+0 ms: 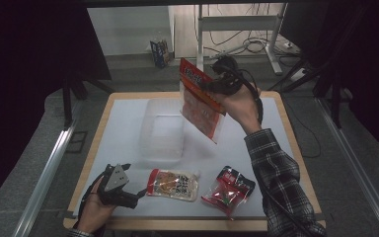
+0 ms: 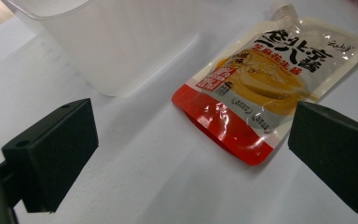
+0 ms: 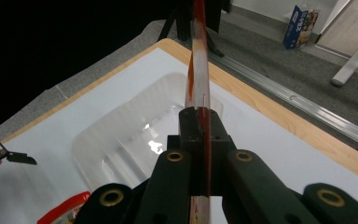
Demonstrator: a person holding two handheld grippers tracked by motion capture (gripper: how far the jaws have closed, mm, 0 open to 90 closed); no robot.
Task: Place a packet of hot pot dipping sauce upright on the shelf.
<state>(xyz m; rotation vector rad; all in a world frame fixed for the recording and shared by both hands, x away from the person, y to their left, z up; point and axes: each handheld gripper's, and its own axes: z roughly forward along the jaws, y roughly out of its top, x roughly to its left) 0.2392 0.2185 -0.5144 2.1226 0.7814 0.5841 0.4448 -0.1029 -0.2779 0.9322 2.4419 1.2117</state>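
Note:
My right gripper (image 1: 208,84) is shut on the top edge of a red and clear snack packet (image 1: 201,106), which hangs tilted in the air over the far right of a clear plastic container (image 1: 162,132). In the right gripper view the packet (image 3: 198,70) stands edge-on between the shut jaws (image 3: 199,122), with the container (image 3: 135,135) below. My left gripper (image 1: 139,191) rests open at the table's front left. Its jaws (image 2: 191,149) stand wide apart, and a yellow and red sauce pouch (image 2: 261,88) lies flat just ahead of them, untouched.
A red snack packet (image 1: 228,190) lies near the front edge, right of the sauce pouch (image 1: 173,184). The white mat (image 1: 123,123) covers the wooden table. On the floor behind the table are a small box (image 1: 160,52) and a metal desk frame with cables (image 1: 246,29).

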